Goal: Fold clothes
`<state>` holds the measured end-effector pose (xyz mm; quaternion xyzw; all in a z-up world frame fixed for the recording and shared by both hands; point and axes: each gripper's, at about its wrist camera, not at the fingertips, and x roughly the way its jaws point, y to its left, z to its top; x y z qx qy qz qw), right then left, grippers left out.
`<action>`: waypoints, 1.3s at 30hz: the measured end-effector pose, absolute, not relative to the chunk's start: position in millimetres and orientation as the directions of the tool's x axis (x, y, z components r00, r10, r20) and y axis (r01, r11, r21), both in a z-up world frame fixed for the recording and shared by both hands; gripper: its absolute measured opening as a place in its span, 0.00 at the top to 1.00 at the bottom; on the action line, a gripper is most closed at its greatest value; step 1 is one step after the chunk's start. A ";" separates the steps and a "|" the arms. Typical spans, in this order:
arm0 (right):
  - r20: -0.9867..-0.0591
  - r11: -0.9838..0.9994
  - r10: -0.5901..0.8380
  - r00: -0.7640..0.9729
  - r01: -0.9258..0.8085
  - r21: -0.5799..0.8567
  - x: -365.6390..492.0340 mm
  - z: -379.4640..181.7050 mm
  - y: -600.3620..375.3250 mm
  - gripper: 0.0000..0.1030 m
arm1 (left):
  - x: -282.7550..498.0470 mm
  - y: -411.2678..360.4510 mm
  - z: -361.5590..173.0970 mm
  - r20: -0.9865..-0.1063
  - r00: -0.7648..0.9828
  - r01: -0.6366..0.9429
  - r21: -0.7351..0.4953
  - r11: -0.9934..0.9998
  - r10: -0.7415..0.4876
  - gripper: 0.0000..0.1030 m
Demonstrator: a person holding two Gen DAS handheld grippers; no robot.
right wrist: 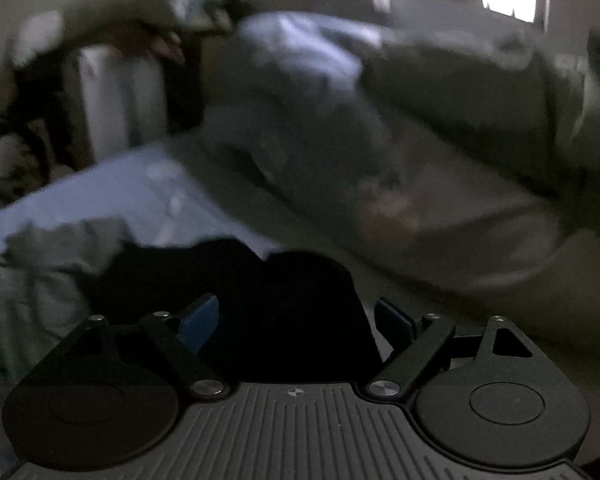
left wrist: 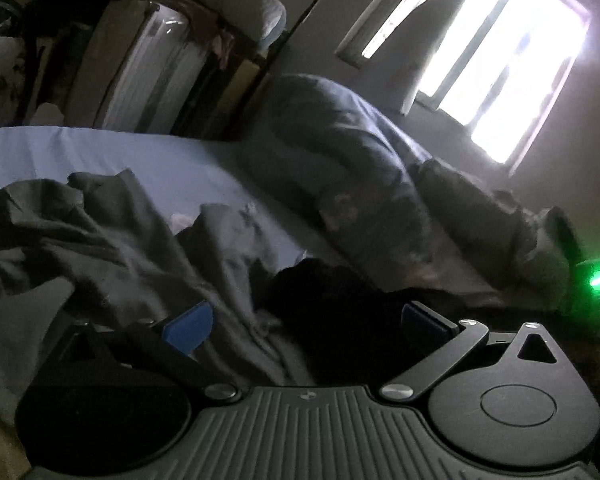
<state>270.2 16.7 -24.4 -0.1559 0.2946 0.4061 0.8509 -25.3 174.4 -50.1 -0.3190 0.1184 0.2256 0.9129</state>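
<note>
Folding looks barely begun: the grey garment (left wrist: 112, 236) and the black garment (right wrist: 260, 304) lie crumpled near the bed (left wrist: 80, 152) edge, while the left gripper (left wrist: 306, 326) and the right gripper (right wrist: 296, 320) hang over them, jaws apart and gripping nothing.

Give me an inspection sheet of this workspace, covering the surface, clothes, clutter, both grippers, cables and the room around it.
Surface: bed with a light blue sheet, partly covered.
Job's things: crumpled grey garment lying unfolded on the sheet; black garment beside it, in front of both grippers.
Clutter: bunched blanket piled toward the window side.
Grippers: left gripper open, nothing pinched; right gripper open over the black garment, pads not pressing it; right view is blurred.
Cables: a thin dark line runs down the wall; cannot tell what it is.
Surroundings: bright window; dim room; stacked items behind the bed.
</note>
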 end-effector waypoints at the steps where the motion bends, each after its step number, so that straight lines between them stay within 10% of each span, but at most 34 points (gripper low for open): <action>1: -0.648 0.615 0.581 0.492 -0.787 -0.047 273.9 -32.9 24.2 0.18 | -23.9 175.2 -49.8 -0.357 0.874 -0.481 -0.539 0.691 0.330 0.00; 3: -0.666 0.597 0.566 0.485 -0.799 -0.075 274.2 -45.7 32.8 0.35 | -20.7 177.2 -53.2 -0.373 0.873 -0.480 -0.548 0.685 0.314 0.00; 5: -0.649 0.601 0.561 0.514 -0.792 -0.108 262.8 -47.9 33.1 0.86 | -18.1 178.7 -57.1 -0.393 0.868 -0.485 -0.541 0.687 0.303 0.00; 8: -0.577 0.556 0.610 0.543 -0.812 -0.176 224.2 -39.6 26.5 0.96 | -17.9 183.7 -62.0 -0.427 0.857 -0.496 -0.530 0.687 0.290 0.00; 14: -0.449 0.410 0.730 0.515 -0.856 -0.315 106.6 -31.9 -4.9 0.97 | -42.8 204.1 -59.5 -0.410 0.861 -0.500 -0.568 0.654 0.302 0.00; 24: -0.527 0.181 0.774 0.352 -0.920 -0.349 -38.8 -77.0 -31.2 0.97 | -62.6 213.6 -50.0 -0.367 0.904 -0.401 -0.554 0.730 0.218 0.00; 33: -0.518 0.263 0.788 0.334 -0.942 -0.209 -49.0 -86.0 -37.6 0.97 | -76.8 237.7 -95.4 -0.550 0.797 -0.565 -0.537 0.627 0.247 0.00; 39: -0.444 0.387 0.819 0.363 -0.921 -0.040 -34.7 -59.5 -52.9 1.00 | -85.4 261.2 -126.8 -0.448 0.885 -0.455 -0.774 0.441 0.127 0.00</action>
